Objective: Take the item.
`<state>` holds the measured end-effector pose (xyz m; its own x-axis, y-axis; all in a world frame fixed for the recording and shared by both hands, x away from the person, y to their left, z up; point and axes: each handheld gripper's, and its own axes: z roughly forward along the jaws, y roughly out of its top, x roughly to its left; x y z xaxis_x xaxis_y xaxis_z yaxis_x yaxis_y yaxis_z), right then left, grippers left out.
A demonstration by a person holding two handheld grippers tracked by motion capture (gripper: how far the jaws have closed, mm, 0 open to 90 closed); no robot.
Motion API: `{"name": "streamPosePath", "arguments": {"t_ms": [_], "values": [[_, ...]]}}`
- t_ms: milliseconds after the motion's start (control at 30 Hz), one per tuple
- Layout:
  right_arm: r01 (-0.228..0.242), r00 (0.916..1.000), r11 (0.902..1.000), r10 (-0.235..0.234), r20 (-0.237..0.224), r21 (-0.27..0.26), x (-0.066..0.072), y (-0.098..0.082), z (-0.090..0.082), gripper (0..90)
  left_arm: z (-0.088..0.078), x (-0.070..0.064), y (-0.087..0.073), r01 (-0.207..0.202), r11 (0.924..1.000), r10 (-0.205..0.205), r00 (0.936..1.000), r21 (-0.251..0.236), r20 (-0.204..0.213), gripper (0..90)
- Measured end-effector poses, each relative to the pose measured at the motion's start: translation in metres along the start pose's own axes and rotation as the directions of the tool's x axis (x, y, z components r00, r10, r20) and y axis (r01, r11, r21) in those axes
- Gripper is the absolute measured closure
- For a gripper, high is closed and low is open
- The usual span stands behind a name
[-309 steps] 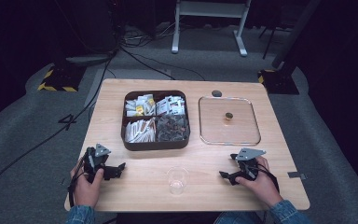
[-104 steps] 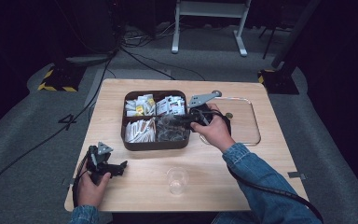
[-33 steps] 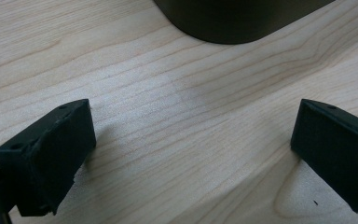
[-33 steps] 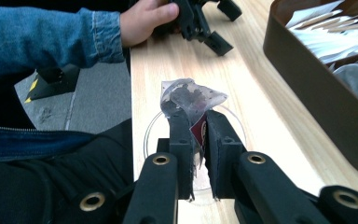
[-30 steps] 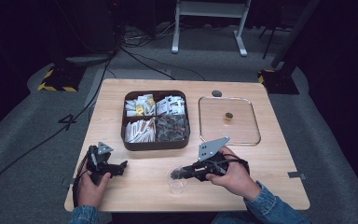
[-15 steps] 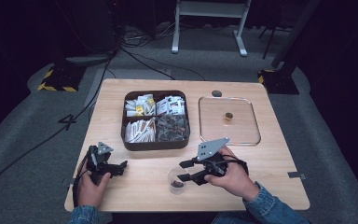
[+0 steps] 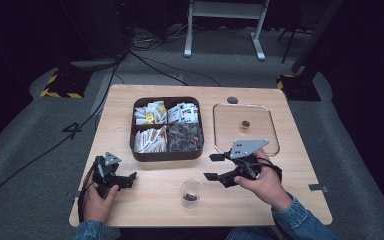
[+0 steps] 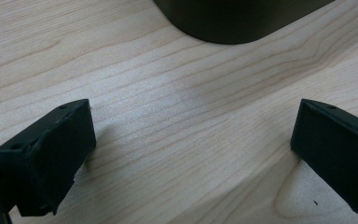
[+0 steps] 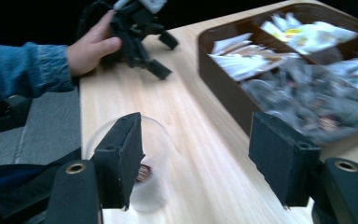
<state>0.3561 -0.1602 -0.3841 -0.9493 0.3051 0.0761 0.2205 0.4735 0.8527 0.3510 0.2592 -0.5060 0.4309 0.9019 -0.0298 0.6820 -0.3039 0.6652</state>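
Packets fill your brown tray (image 7: 166,153); clear cup (image 7: 191,192) holds one dark piece. Both claws, left claw (image 7: 128,179) and right claw (image 7: 215,166), gape empty.

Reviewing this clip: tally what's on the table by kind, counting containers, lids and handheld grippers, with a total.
Divided brown tray: 1
Clear cup, with a small dark item inside: 1
Clear lid with a knob, lying flat right of the tray: 1
Grippers, left gripper and right gripper, both with jaws open: 2
Total: 5

Cup (image 7: 191,192) before tray (image 7: 167,154)
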Motion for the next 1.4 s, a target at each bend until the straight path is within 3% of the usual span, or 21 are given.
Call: {"name": "streamPosePath", "arguments": {"t_ms": [300,400,533,1000,1400], "values": [[-0.039,0.9918,0.9992,0.039,0.122,-0.002,-0.023,-0.014,-0.027,31.6,0.000,0.000,0.000,-0.001,1.0000,0.001,1.0000,0.001,0.000,0.2],[-0.046,0.9841,0.9988,0.043,0.172,0.014,-0.028,-0.020,-0.033,31.4,0.000,0.000,0.000,-0.001,1.0000,0.001,1.0000,0.003,0.001,0.2],[-0.047,0.9680,0.9978,0.034,0.249,0.047,-0.034,-0.029,-0.038,31.4,0.000,0.000,0.000,-0.001,1.0000,0.001,1.0000,0.004,0.001,0.2],[-0.144,0.9401,0.9888,0.125,0.317,0.039,-0.058,-0.064,-0.059,29.8,0.000,0.000,0.001,-0.001,1.0000,0.001,1.0000,0.001,-0.001,0.2],[-0.164,0.9381,0.9850,0.138,0.318,0.055,-0.076,-0.096,-0.055,26.0,0.000,0.000,0.001,-0.003,1.0000,0.003,1.0000,0.003,-0.001,0.2]]}}
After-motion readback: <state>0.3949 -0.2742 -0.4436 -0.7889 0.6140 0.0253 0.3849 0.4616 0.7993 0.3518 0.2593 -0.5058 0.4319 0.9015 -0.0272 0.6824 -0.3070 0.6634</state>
